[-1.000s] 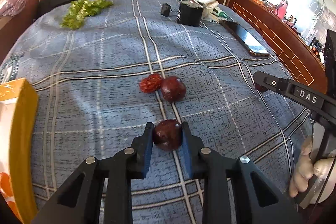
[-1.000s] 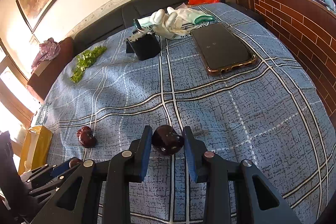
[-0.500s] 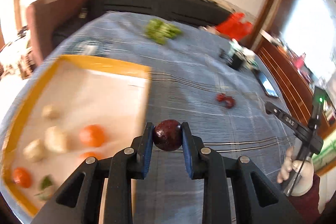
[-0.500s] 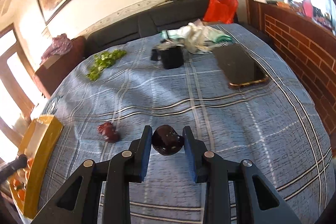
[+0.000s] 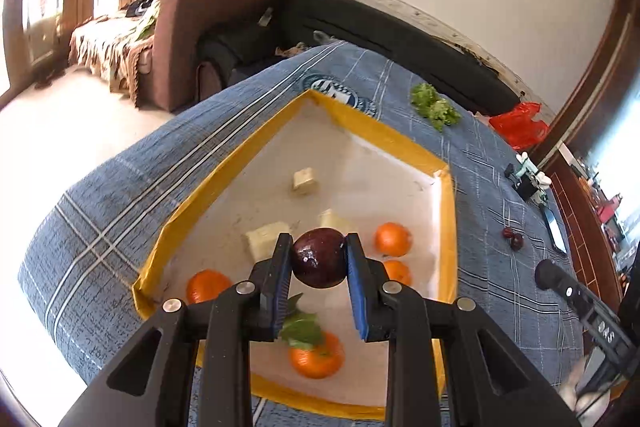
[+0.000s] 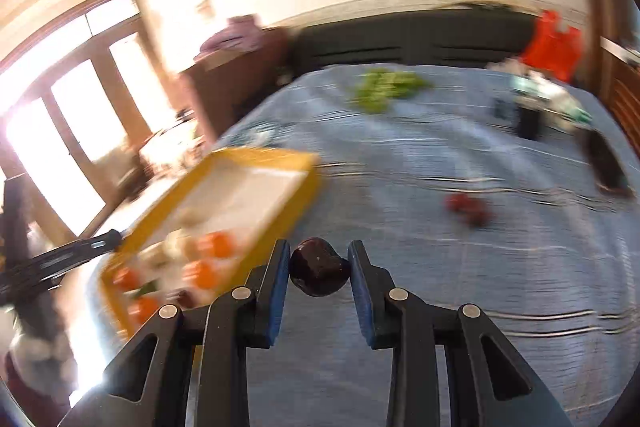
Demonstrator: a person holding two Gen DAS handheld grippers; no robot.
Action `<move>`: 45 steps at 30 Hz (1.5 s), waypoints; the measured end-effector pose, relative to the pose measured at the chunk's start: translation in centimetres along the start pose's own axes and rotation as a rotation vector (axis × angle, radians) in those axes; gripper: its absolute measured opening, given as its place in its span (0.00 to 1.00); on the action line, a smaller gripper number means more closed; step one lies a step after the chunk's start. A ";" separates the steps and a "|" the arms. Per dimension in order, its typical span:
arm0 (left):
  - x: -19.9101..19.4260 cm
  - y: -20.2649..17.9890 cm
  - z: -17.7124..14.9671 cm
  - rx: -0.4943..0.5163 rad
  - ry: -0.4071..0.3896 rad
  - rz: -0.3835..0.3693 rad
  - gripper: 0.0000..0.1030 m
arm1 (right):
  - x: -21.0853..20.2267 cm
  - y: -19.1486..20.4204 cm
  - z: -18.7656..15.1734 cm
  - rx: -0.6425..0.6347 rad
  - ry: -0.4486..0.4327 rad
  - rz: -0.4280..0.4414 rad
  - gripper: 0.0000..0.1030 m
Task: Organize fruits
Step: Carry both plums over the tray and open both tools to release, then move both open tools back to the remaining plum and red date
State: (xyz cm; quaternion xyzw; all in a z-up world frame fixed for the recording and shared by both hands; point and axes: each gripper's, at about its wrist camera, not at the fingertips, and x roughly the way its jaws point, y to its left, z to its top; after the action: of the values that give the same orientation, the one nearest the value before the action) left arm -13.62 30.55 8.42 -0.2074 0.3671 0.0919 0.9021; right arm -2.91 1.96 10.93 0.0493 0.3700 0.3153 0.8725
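With both grippers loaded, the step in hand is dropping fruit into the yellow-rimmed tray [image 5: 224, 163]. Left gripper [image 5: 319, 263] is clamped on a dark plum [image 5: 319, 259], hanging above the tray's white floor, over the near half. Right gripper [image 6: 319, 269] pinches a second dark plum [image 6: 318, 271] between its pads, above bare cloth just off the tray's right edge; view is motion-blurred.

To do it well, I'd judge: lower the left plum before letting go so it doesn't roll, aim for the bare white patch, clear of the oranges [image 5: 392, 239] and the pale cubes [image 5: 266, 237]. A leafy orange [image 5: 316, 355] sits at the near edge, avoid it. Right should wait its turn or come in over the right rim so the two tools don't clash; the right tool's tip [image 5: 560, 283] shows at the far right of the left view.

Two more dark red fruits [image 5: 513, 238] lie on the cloth well right of the tray, not yet collected.

Surface: blue plaid cloth [image 5: 120, 211], soft-looking, things may roll. Green leafy bunch [image 5: 436, 107] near the far edge, red plastic bag [image 5: 518, 125], phone [image 5: 555, 227] at the right edge. Room: brown armchair [image 5: 192, 39], dark sofa behind, framed picture on the wall.
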 end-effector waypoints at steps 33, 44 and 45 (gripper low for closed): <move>1.6 1.9 -0.2 -0.064 0.063 -0.030 0.56 | 7.5 11.8 -4.6 -0.277 0.169 0.041 0.55; -13.4 -2.5 7.1 -0.003 -0.312 0.004 1.00 | -5.1 5.1 6.6 -0.081 -0.147 -0.010 0.76; -13.6 -2.8 6.5 0.000 -0.308 -0.030 1.00 | -6.6 3.6 7.1 -0.054 -0.175 -0.028 0.78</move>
State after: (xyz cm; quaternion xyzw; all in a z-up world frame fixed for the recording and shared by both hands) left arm -18.38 30.70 23.06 -0.1964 0.2213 0.1091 0.9490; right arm -3.40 1.96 21.28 0.0478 0.2842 0.3074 0.9069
